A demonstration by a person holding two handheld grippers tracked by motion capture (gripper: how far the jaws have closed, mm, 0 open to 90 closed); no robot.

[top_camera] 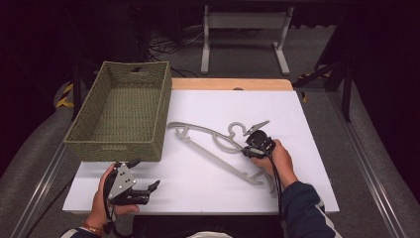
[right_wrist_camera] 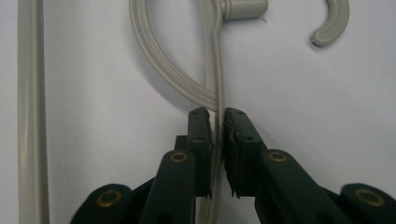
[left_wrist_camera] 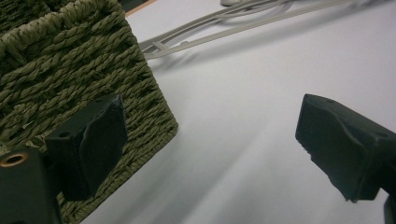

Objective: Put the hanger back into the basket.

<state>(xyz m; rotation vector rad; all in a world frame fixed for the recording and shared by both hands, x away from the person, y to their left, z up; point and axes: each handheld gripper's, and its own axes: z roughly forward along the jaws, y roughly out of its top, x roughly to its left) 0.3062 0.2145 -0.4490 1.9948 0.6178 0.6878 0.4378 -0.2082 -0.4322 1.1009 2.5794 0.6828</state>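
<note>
A grey plastic clothes hanger (top_camera: 218, 148) lies flat on the white surface (top_camera: 297, 129), just right of a woven green basket (top_camera: 121, 111) and apart from it. The right gripper (top_camera: 257, 144) is pinched onto the hanger: in the right gripper view its fingers (right_wrist_camera: 201, 140) stand nearly together with a thin grey bar of the hanger (right_wrist_camera: 217, 93) pressed between the pads, just below where the curved shoulder loop meets the neck. The hook's tip curls at the top right of that view and its upper arc is cut off by the frame; a second long bar runs down the left edge, both ends out of frame. In the high view the person's right hand (top_camera: 280, 161) and the gripper body cover the part of the hanger under the grip, so the contact itself cannot be made out there.

The left gripper (top_camera: 143, 191) sits near the front edge of the surface, just in front of the basket, held in the left hand (top_camera: 101, 201). Its fingers (left_wrist_camera: 93, 140) are spread wide with nothing between them. In the left gripper view one finger overlaps the basket's corner (left_wrist_camera: 84, 70), and whether it touches the weave cannot be told; the hanger's far arm (left_wrist_camera: 210, 28) shows blurred at the top
</note>
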